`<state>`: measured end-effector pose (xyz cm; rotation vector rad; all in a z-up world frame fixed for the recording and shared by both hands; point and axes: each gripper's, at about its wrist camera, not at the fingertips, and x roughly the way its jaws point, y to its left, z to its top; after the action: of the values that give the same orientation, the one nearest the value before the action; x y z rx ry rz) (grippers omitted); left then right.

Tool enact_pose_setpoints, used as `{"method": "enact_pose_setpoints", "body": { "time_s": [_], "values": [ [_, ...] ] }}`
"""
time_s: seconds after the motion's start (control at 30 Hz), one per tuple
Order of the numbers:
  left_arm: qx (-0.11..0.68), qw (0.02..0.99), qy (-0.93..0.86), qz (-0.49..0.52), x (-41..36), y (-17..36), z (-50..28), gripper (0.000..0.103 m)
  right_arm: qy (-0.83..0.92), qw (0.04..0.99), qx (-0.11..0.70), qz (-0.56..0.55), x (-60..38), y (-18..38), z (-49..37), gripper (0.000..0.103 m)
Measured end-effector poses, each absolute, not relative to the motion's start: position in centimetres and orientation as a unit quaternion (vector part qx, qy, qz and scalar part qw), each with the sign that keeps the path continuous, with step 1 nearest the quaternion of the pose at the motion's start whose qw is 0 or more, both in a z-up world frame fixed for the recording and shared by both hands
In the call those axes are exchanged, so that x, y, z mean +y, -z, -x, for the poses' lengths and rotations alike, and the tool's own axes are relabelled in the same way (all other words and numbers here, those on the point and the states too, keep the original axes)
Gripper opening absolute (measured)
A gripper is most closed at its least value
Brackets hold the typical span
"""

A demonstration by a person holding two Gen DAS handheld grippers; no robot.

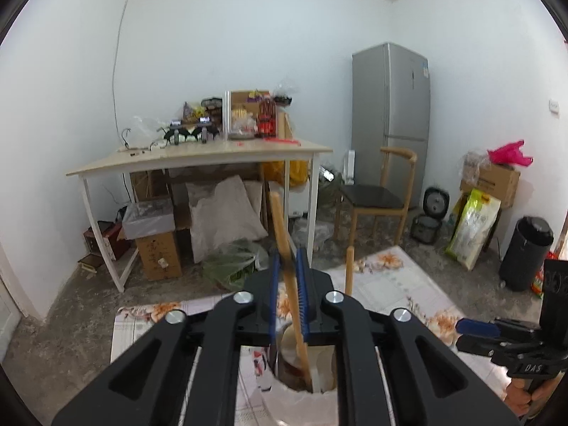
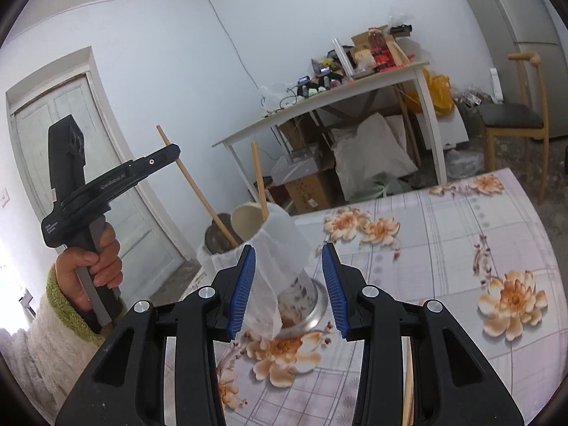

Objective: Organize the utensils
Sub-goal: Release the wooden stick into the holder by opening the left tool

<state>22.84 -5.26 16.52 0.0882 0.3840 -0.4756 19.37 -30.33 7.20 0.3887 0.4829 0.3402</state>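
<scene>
A metal utensil holder lined with a white bag stands on the floral tablecloth. Two wooden-handled utensils stick out of it: a dark ladle and a cream spoon. My left gripper is shut on the ladle's slanted wooden handle, above the holder's mouth. The second handle rises just right of it. In the right wrist view the left gripper crosses that handle near its top. My right gripper stands open just short of the holder, nothing pressed between its pads; its tip shows at the right.
A white desk piled with clutter stands behind, boxes and bags beneath it. A grey fridge, a wooden chair and a black bin line the right side. A pale door is on the left. A fleece sleeve holds the left gripper.
</scene>
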Motion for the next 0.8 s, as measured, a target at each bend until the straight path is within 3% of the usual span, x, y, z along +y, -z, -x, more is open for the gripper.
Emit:
{"method": "enact_pose_setpoints", "body": {
  "time_s": [0.07, 0.23, 0.37, 0.8],
  "values": [
    [0.197, 0.951, 0.233, -0.044, -5.1, -16.3, -22.9, 0.026, -0.164, 0.938, 0.237, -0.192, -30.5, -7.1, -19.3, 0.038],
    [0.199, 0.952, 0.230, -0.039, -4.7, -16.2, -23.0, 0.026, -0.161, 0.934, 0.240, -0.210, -31.3, -6.7, -18.8, 0.038],
    [0.200, 0.951, 0.232, -0.040, -4.9, -16.5, -23.2, 0.008, -0.161, 0.933, 0.239, -0.214, -31.6, -6.5, -18.5, 0.038],
    [0.193, 0.947, 0.238, -0.095, -7.2, -18.5, -22.2, 0.006, -0.160, 0.928, 0.247, -0.227, -32.0, -5.6, -17.8, 0.038]
  ]
}}
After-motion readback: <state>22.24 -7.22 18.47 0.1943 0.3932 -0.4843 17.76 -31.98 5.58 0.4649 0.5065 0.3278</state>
